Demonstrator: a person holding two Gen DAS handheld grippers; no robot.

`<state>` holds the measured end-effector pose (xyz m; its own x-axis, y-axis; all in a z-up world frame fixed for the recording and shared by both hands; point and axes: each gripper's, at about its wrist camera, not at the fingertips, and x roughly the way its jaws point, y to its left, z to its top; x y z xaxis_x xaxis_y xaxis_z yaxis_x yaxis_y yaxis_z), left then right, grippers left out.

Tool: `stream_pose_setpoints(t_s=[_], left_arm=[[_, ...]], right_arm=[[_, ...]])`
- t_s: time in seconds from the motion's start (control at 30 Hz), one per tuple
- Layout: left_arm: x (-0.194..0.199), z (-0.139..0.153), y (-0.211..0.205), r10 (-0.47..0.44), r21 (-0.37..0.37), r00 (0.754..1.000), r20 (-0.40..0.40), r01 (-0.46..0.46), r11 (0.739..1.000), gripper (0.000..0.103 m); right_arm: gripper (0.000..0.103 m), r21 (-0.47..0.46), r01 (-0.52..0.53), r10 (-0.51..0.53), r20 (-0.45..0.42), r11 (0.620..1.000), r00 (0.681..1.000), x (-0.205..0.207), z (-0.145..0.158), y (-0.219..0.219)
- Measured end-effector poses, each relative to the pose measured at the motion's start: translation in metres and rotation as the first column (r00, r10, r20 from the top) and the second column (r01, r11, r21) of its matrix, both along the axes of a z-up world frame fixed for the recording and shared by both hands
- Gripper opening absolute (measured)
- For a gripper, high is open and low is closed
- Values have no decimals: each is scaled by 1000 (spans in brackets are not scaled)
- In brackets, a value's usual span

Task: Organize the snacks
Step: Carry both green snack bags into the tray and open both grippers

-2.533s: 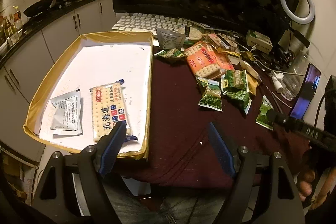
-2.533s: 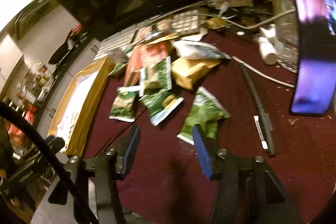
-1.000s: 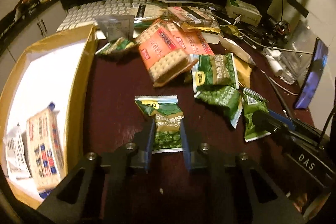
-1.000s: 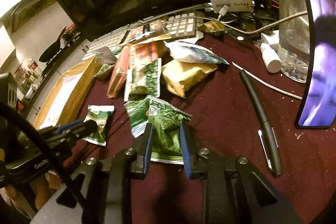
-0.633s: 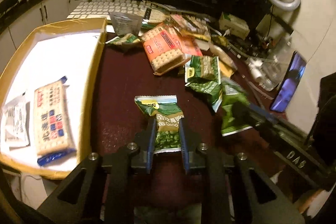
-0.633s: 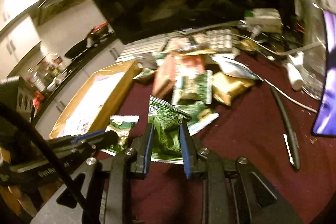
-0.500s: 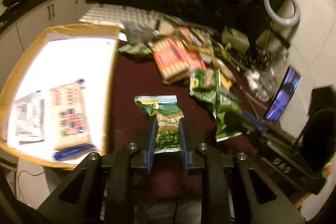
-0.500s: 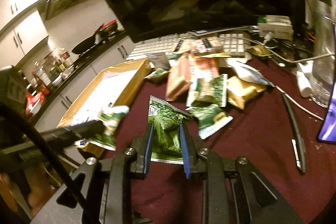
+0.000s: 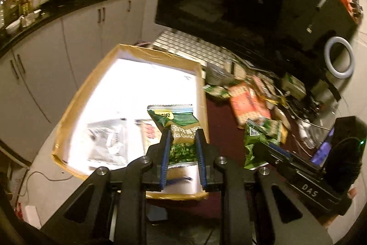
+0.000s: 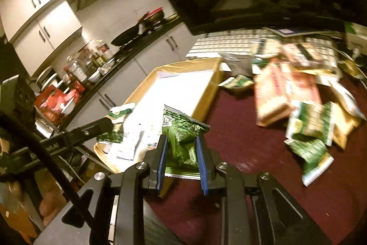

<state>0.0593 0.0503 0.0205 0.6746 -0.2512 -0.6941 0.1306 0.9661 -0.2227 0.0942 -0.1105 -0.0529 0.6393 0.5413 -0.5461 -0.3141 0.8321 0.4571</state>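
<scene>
Your left gripper (image 9: 182, 153) pinches a green pea packet (image 9: 179, 130) by its lower half between the blue pads, long axis running straight out along the fingers, its crimped top edge pointing away over the near right part of the shallow cardboard tray (image 9: 91, 84) (white-lined, taped brown rim). Your right gripper (image 10: 182, 159) clamps a second green packet (image 10: 181, 137), crinkled glossy foil, the same way, sealed bottom edge toward you, above the maroon tablecloth (image 10: 252, 164) beside the tray's right wall; the other snacks (image 10: 298, 102) lie heaped farther right.
</scene>
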Motion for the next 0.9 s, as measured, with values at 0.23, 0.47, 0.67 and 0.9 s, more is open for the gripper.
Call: stream_pose_setpoints(t_s=[0.23,0.47,0.67,0.9], left_arm=[[13,-5,17,37,27,999,7,-37,999,23],[36,-14,32,93,100,996,13,-94,991,23],[63,-30,44,135,140,991,-4,-133,981,23],[90,-53,51,160,190,986,-44,-149,970,23]], right_arm=[[24,-29,-57,57,-1,998,998,25,8,34],[24,-44,-89,87,-40,995,995,56,0,60],[24,-75,-114,109,-70,991,992,81,-8,79],[24,-139,-115,98,-124,984,987,101,-22,90]])
